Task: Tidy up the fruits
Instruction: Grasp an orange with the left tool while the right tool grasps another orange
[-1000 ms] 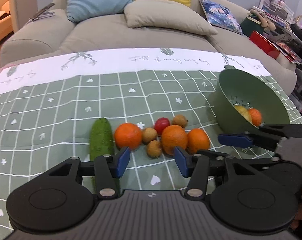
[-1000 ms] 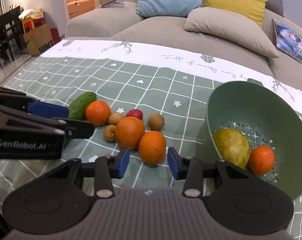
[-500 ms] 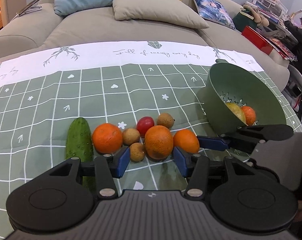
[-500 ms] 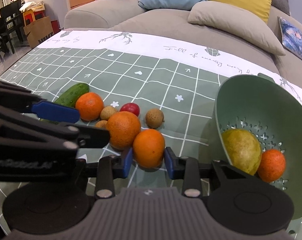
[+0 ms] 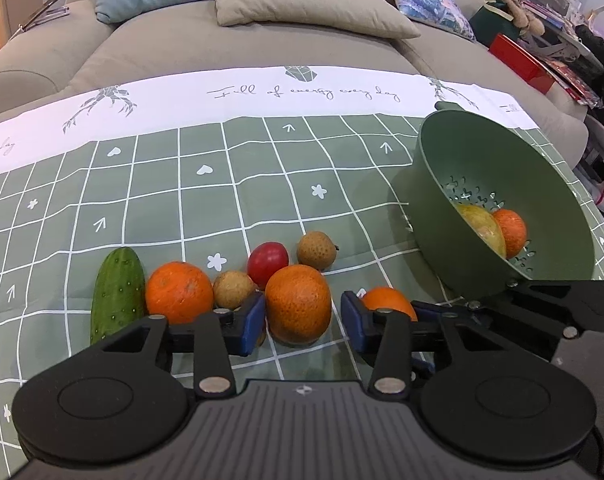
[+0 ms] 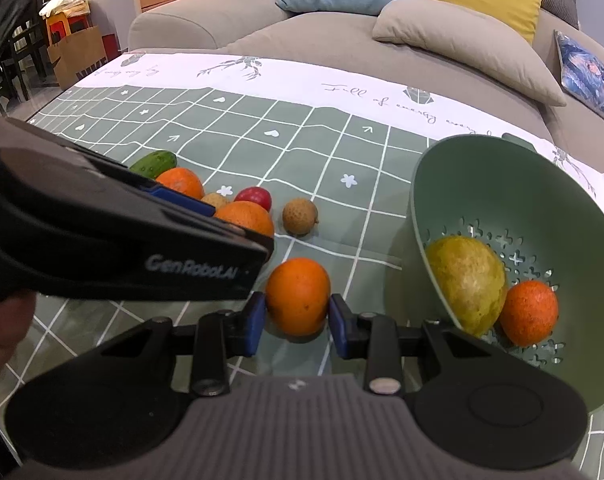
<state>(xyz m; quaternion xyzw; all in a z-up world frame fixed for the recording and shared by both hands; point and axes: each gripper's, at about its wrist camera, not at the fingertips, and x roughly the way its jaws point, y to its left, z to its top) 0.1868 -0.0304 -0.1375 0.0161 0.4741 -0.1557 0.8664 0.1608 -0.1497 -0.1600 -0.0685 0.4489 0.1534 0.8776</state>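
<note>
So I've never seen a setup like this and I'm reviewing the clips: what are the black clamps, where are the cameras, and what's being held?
No robot here: a person holds a two-finger clamp in each hand, with a wide-angle camera on each looking along its fingers. One picture comes from the left gripper, the other from the right gripper. On the green tablecloth lie oranges, small brown fruits, a red fruit and a cucumber. The right gripper is shut on one orange. The left gripper's jaws are closing around a middle orange. The green colander holds two fruits.
</note>
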